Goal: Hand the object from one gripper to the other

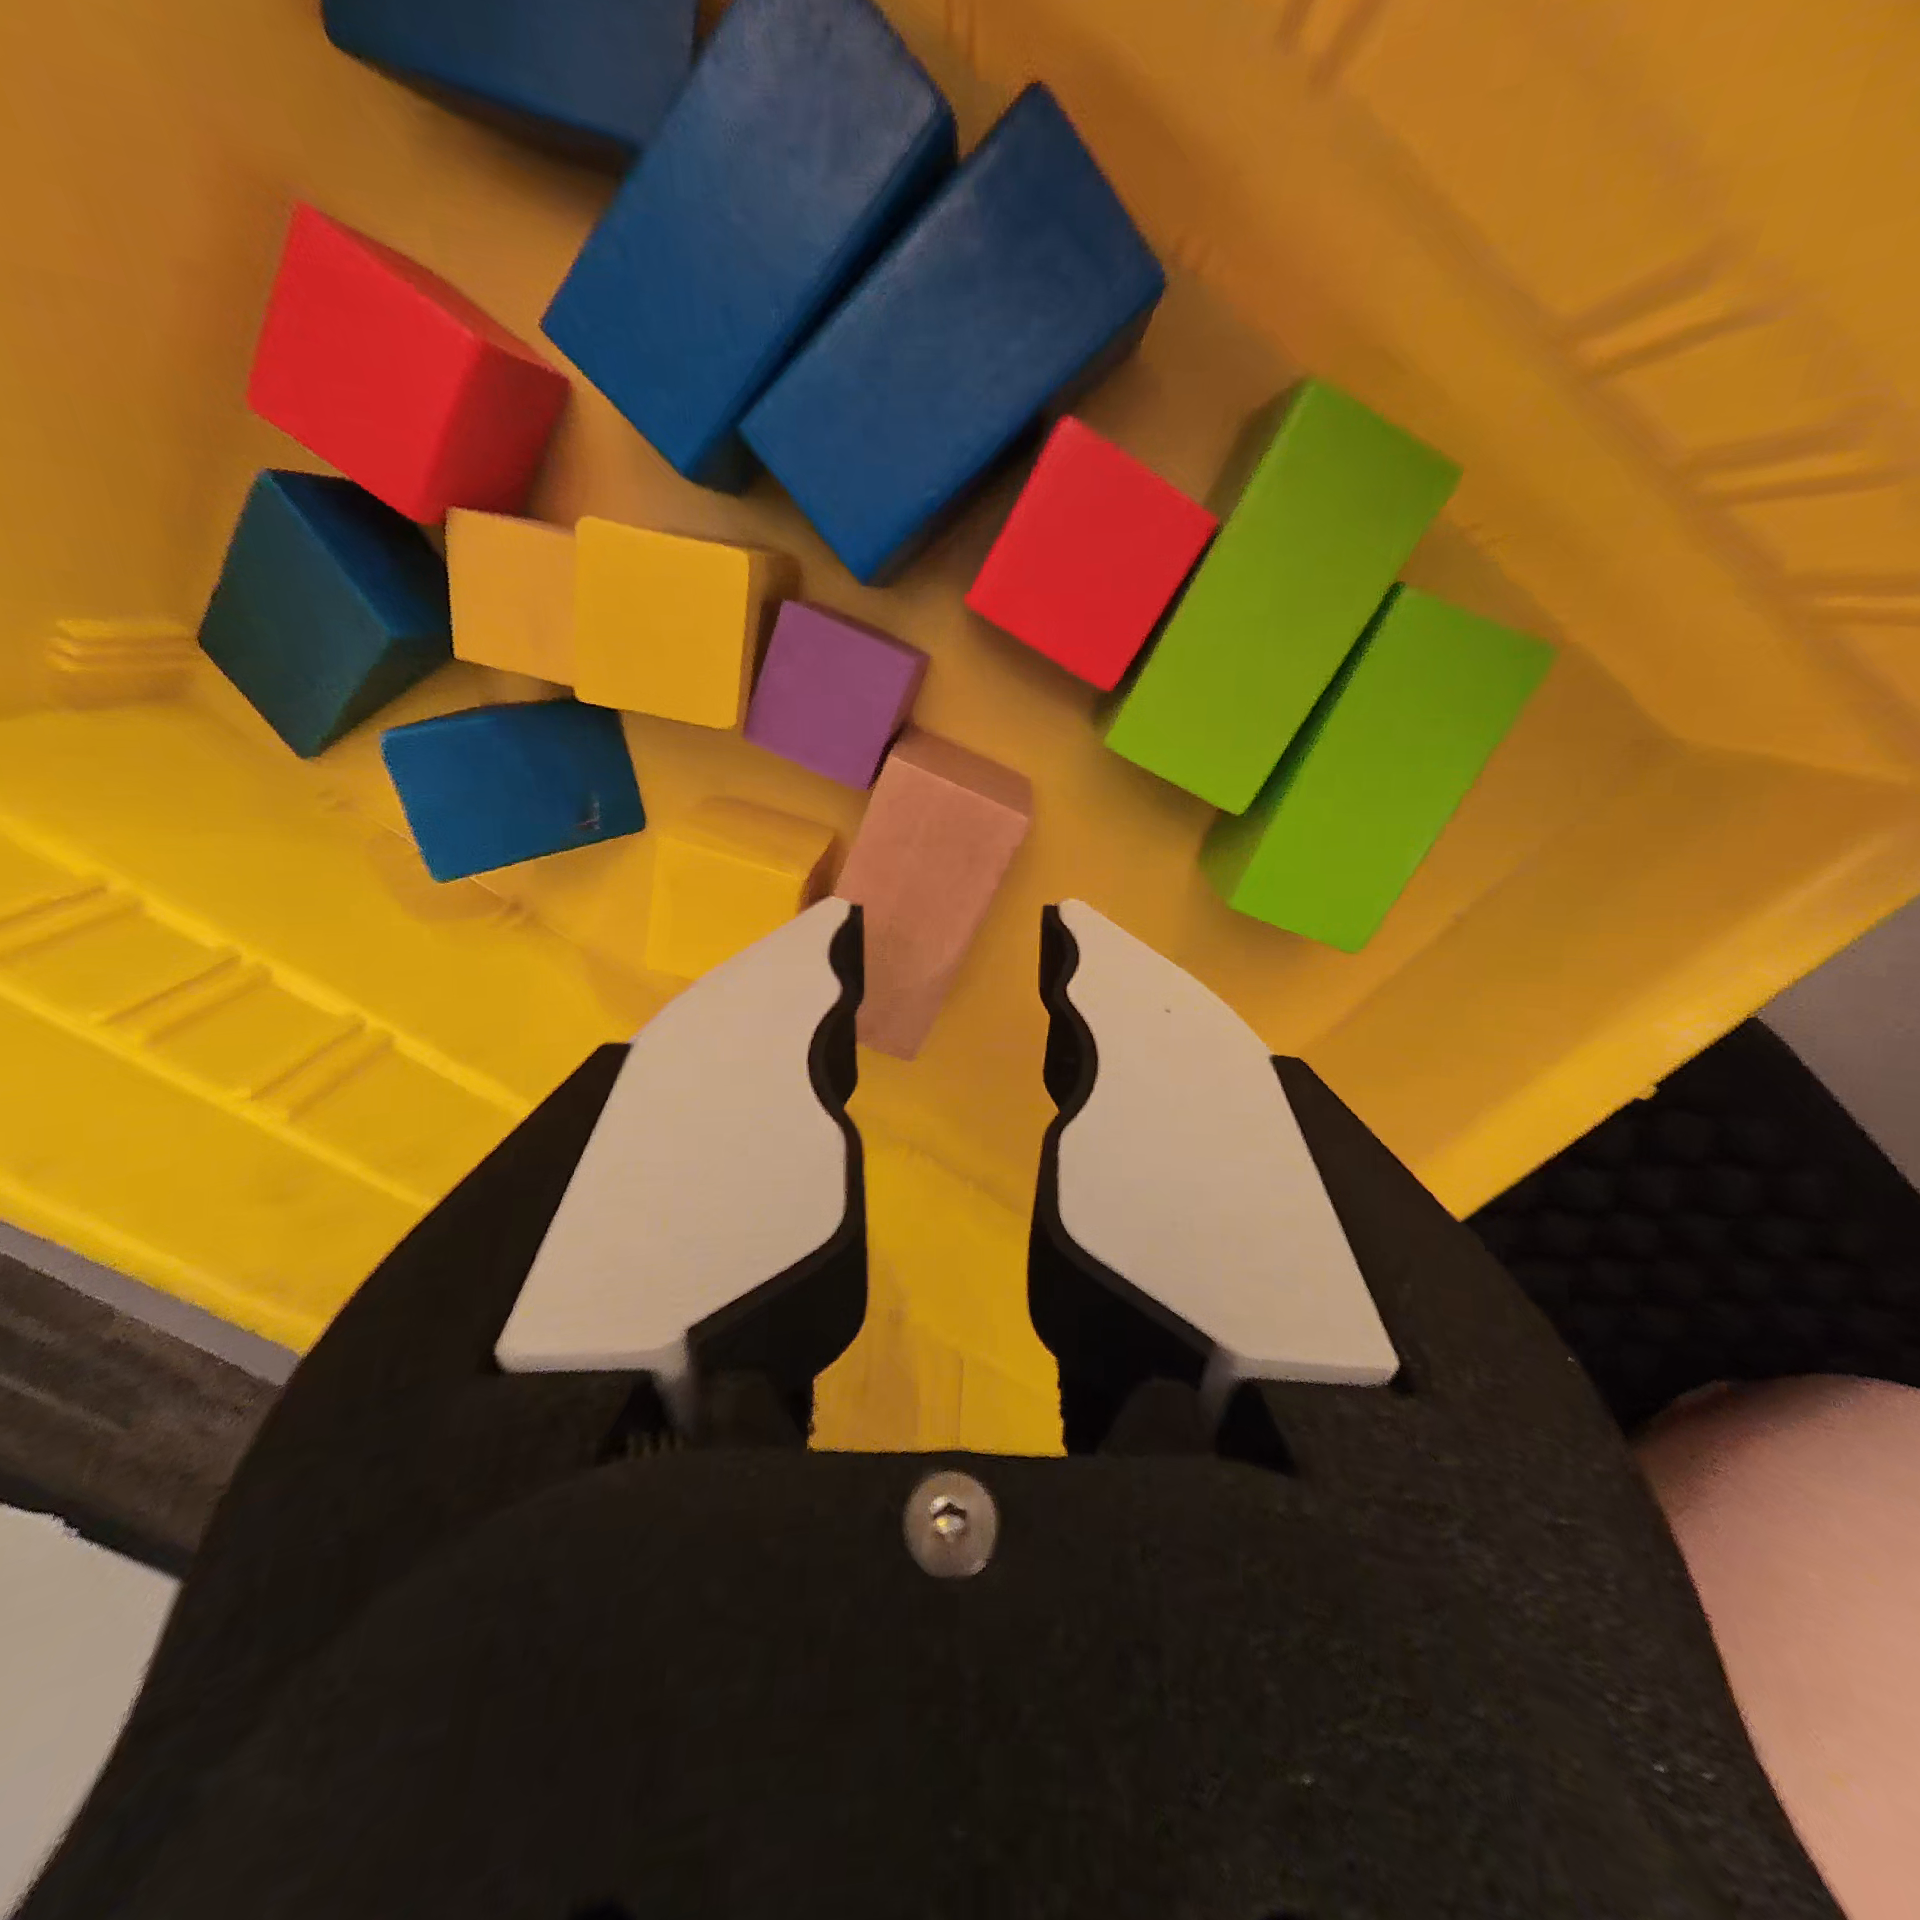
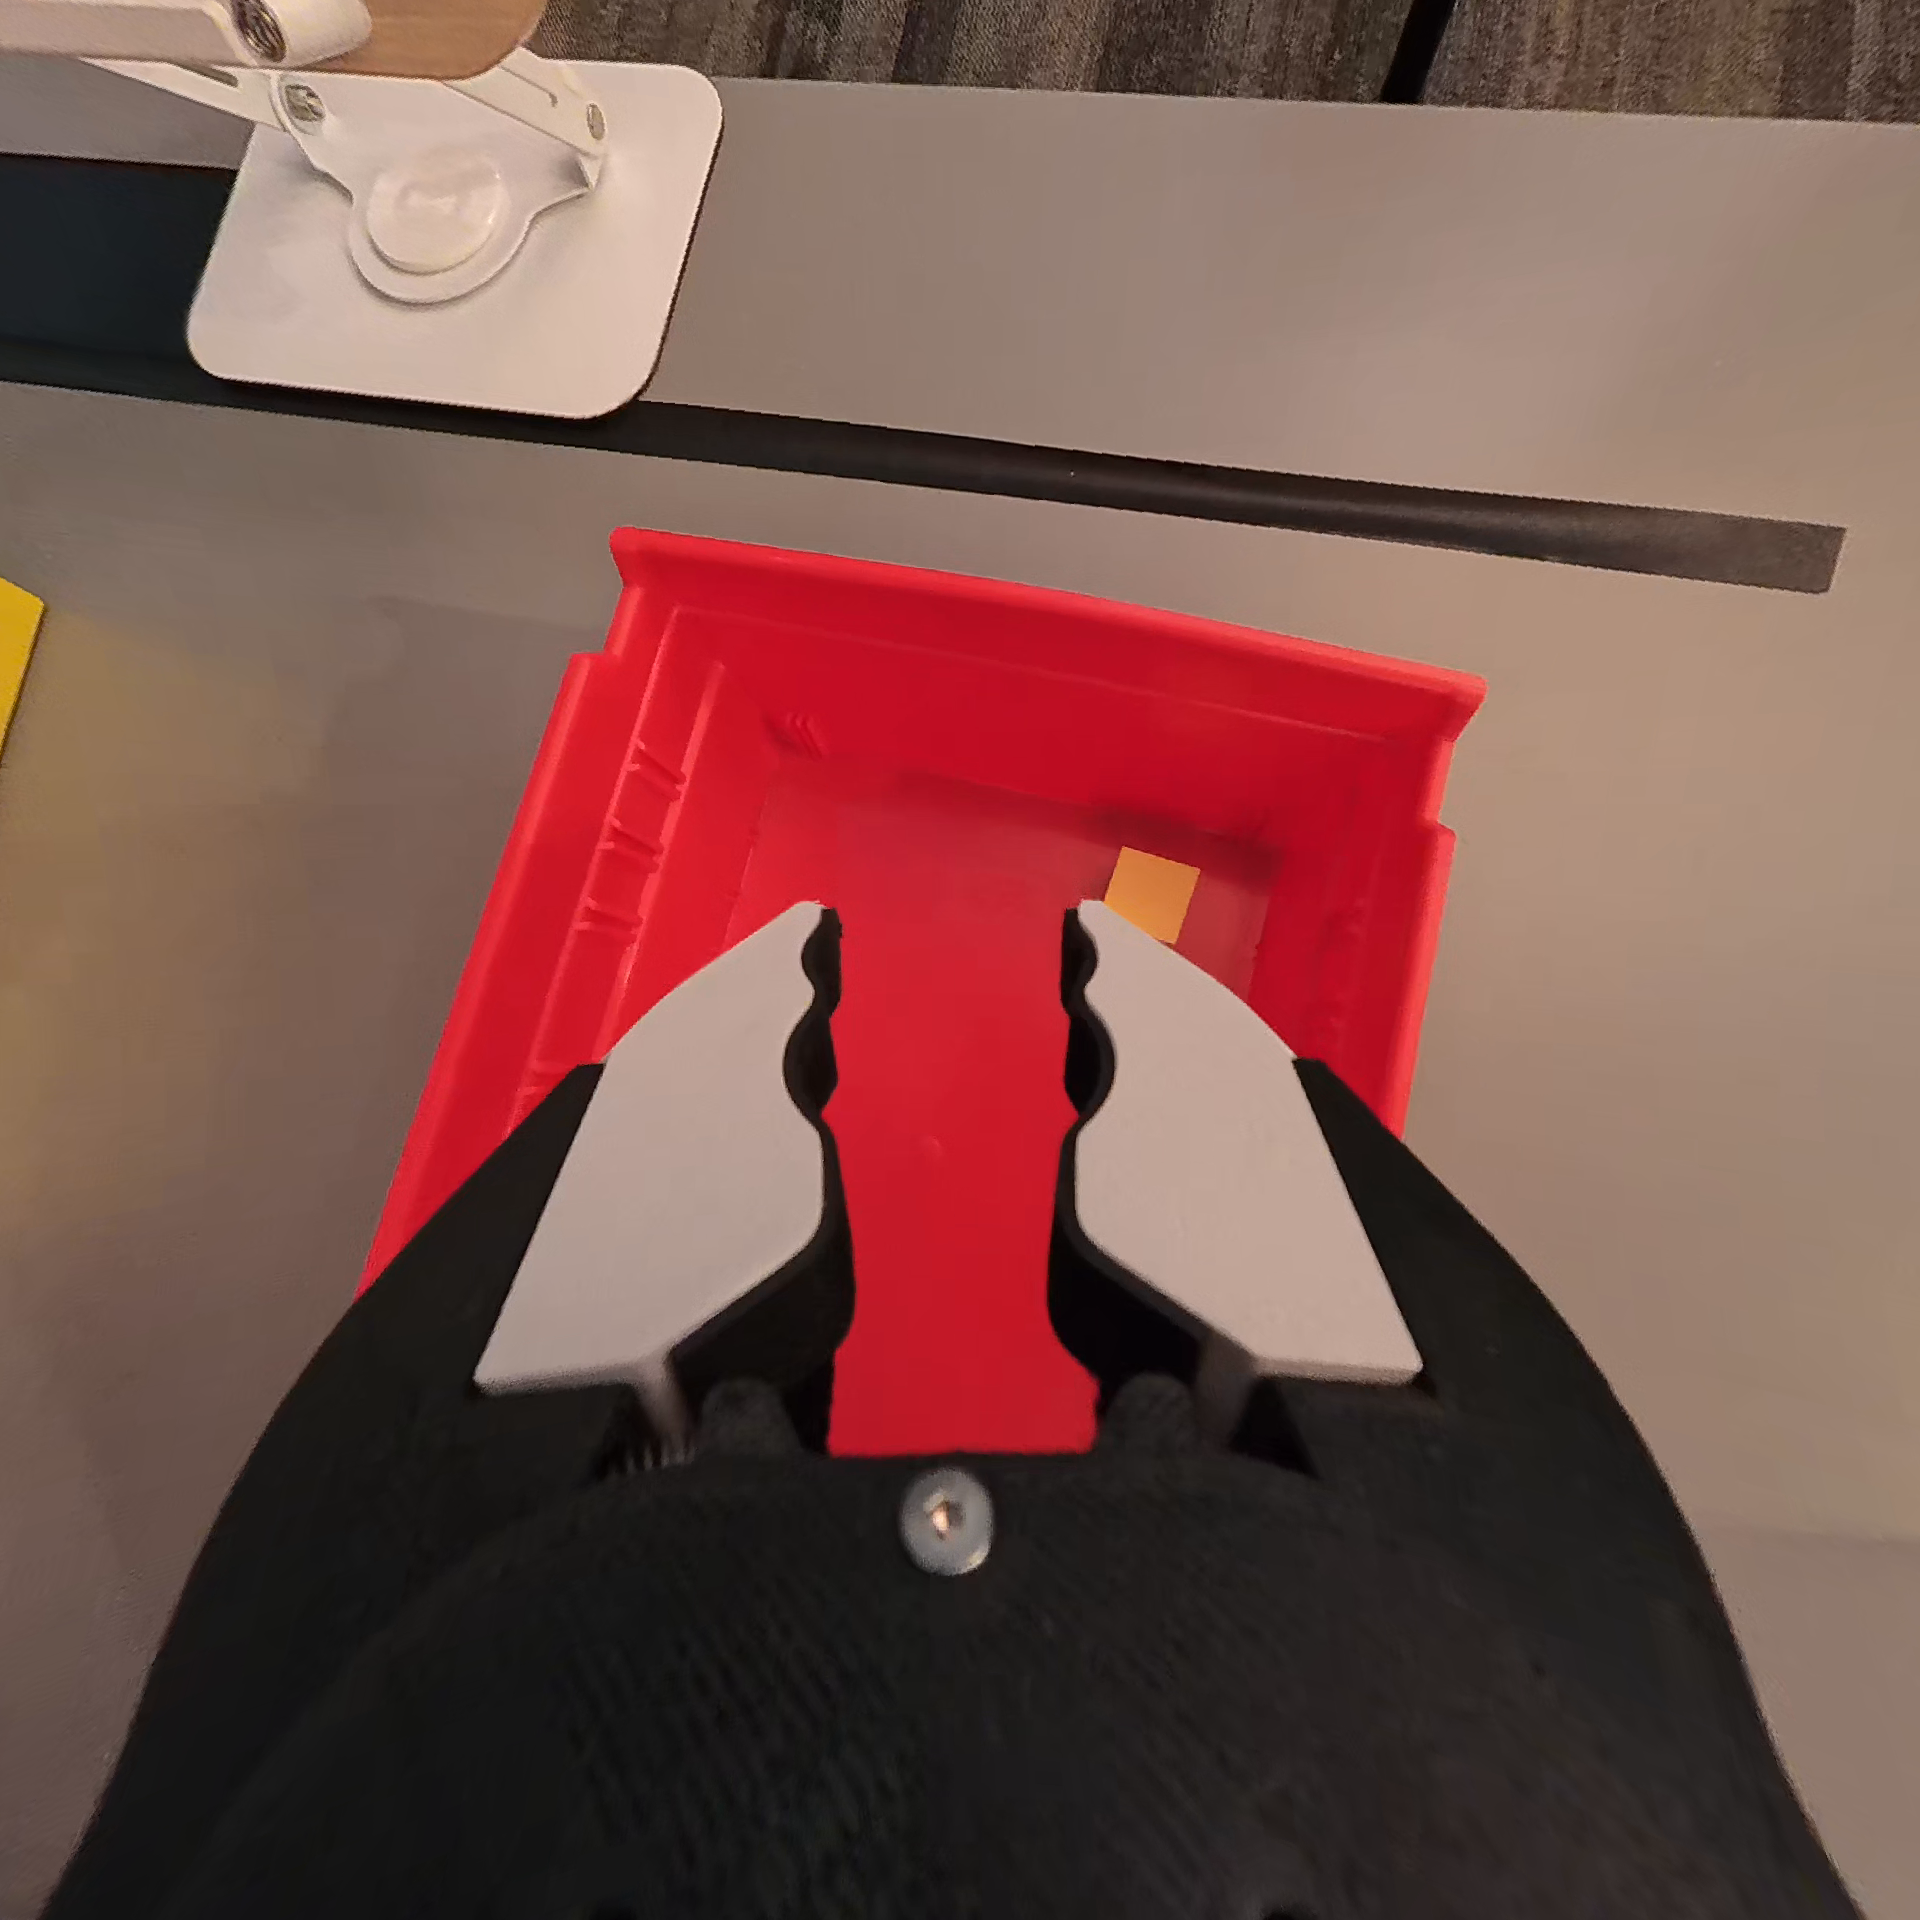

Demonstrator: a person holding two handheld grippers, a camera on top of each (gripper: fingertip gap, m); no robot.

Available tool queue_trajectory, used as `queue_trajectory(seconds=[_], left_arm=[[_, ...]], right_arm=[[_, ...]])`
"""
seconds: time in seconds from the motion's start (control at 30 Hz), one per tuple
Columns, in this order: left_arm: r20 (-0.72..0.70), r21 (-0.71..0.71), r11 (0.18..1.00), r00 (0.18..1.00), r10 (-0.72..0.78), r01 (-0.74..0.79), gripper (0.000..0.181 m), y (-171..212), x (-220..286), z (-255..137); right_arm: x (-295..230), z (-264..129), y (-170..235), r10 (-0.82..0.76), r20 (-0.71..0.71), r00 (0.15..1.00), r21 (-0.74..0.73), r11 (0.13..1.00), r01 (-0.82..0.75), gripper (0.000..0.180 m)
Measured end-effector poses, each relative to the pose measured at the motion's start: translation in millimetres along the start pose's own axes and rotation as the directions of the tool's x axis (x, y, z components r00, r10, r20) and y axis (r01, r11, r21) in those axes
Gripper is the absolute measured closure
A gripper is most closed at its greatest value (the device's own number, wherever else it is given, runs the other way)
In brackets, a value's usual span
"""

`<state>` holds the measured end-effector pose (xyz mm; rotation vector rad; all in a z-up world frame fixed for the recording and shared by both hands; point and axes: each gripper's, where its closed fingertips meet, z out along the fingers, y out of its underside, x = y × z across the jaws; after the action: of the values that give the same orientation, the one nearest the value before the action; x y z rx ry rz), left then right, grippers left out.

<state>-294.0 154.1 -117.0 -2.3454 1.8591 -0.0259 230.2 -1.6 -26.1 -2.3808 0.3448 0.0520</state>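
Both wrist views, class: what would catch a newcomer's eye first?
In the left wrist view, a jumble of coloured blocks fills the yellow bin, with the open left gripper poised over a pink block. In the right wrist view, the open right gripper hangs over a red bin holding one orange block.

Grey table [image 2: 1351, 312], red bin [image 2: 1039, 613], white lamp base [image 2: 457, 239], yellow bin corner [image 2: 16, 655]

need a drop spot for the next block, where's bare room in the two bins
Red bin: floor nearly bare, only an orange block in its far right corner. Yellow bin: middle crowded with blocks; free floor only beyond the green blocks, toward that wall.
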Motion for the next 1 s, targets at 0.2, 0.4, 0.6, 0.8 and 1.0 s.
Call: queue_trajectory(seconds=[0.2, 0.4, 0.6, 0.8, 1.0], left_arm=[[0.004, 0.003, 0.999, 0.999, 0.035, -0.035, 0.145, -3, -1, 7], [0.016, -0.017, 0.998, 0.998, 0.066, -0.065, 0.144, -5, -2, 17], [0.004, -0.097, 0.994, 0.999, 0.042, -0.041, 0.138, 8, -5, 31], [0.0, -0.125, 0.991, 0.999, 0.05, -0.05, 0.141, 15, -5, 34], [-0.009, -0.138, 0.989, 0.998, 0.054, -0.055, 0.143, 16, -1, 26]], right_arm=[[4, 3, 6, 0.0, 0.008, 1.0, -0.029, 1.0, 0.001, 0.138], [3, 5, 10, -0.033, 0.019, 0.999, -0.049, 0.998, 0.034, 0.141], [0, 8, 12, -0.05, 0.035, 0.998, -0.064, 0.997, 0.053, 0.141], [0, 9, 13, -0.061, 0.037, 0.997, -0.069, 0.996, 0.064, 0.141], [1, 8, 14, -0.072, 0.029, 0.997, -0.077, 0.994, 0.074, 0.141]])
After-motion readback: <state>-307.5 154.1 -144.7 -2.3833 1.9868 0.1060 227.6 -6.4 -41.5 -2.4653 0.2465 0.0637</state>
